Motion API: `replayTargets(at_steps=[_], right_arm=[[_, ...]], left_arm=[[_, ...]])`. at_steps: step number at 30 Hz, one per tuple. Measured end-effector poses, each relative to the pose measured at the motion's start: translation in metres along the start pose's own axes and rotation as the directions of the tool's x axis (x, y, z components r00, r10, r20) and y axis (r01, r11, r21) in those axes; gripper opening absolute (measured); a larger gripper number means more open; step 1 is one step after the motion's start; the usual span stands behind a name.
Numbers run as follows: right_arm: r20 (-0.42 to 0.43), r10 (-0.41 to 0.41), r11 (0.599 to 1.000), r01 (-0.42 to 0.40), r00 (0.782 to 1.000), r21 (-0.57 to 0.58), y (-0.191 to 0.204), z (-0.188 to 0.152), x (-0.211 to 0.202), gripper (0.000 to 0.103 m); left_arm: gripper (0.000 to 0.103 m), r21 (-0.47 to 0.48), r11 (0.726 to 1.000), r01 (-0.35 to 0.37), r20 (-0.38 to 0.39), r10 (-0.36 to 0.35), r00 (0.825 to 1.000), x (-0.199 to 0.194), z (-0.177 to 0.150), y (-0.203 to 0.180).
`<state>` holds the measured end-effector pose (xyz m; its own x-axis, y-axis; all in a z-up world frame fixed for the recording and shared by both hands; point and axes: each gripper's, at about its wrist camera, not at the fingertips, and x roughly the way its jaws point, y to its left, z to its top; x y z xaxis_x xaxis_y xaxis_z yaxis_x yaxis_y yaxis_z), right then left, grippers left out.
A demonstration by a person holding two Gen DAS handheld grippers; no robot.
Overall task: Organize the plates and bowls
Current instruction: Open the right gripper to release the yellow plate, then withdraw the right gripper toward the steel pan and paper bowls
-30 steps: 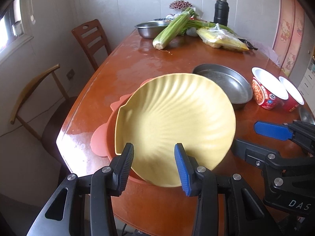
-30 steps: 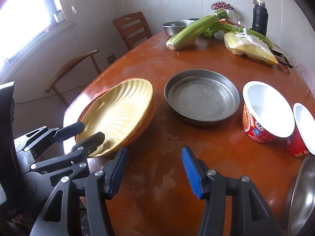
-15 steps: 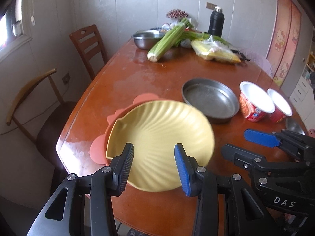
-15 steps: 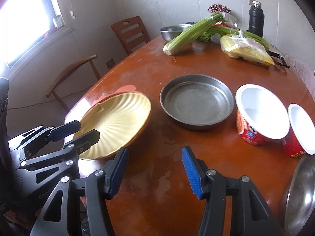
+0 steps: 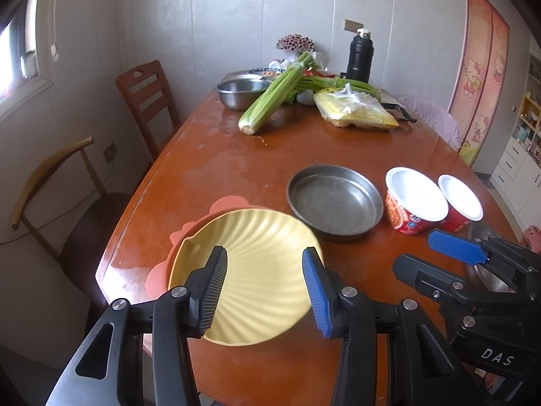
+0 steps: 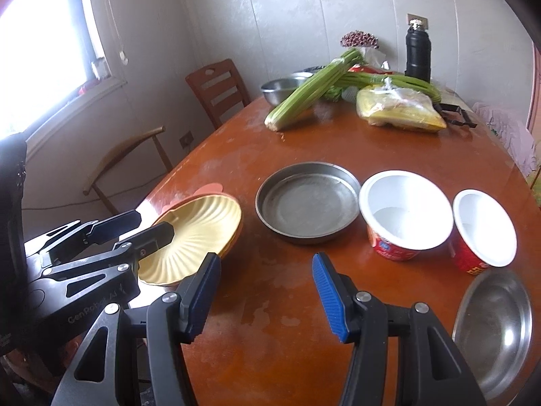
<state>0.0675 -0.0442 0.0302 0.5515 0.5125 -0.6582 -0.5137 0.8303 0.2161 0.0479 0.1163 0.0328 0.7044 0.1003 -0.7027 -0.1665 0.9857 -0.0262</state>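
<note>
A yellow shell-ribbed plate (image 5: 257, 264) lies on an orange plate (image 5: 225, 203) at the near left edge of the brown table (image 5: 209, 169). It also shows in the right wrist view (image 6: 199, 233). My left gripper (image 5: 263, 287) is open and empty, raised above the yellow plate's near rim. My right gripper (image 6: 267, 292) is open and empty over bare table, and it shows in the left wrist view (image 5: 436, 257). A shallow steel pan (image 6: 307, 201), two red-and-white paper bowls (image 6: 404, 213) (image 6: 483, 228) and a steel bowl (image 6: 493, 331) stand to the right.
At the table's far end lie celery (image 5: 274, 98), a steel bowl (image 5: 241, 91), a yellow plastic bag (image 5: 355, 111) and a black flask (image 5: 360, 55). Two chairs (image 5: 145, 101) (image 5: 57, 182) stand along the left side.
The yellow plate went from tilted up to lying flat on the orange plate. Both grippers pulled back and rose, so the table looks farther away.
</note>
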Motion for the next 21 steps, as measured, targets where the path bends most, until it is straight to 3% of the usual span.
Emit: replayTargets(at_steps=[10, 21], right_arm=[[0.038, -0.007, 0.998, 0.004, 0.999, 0.067, -0.028, 0.000, -0.017, 0.059], [0.024, -0.017, 0.989, 0.013, 1.000, 0.146, -0.052, 0.000, -0.009, 0.059]], left_arm=[[0.048, 0.030, 0.998, 0.056, 0.005, -0.056, 0.998, -0.002, 0.016, -0.023], [0.048, -0.003, 0.992, 0.125, -0.065, -0.125, 0.990, 0.036, 0.053, -0.021]])
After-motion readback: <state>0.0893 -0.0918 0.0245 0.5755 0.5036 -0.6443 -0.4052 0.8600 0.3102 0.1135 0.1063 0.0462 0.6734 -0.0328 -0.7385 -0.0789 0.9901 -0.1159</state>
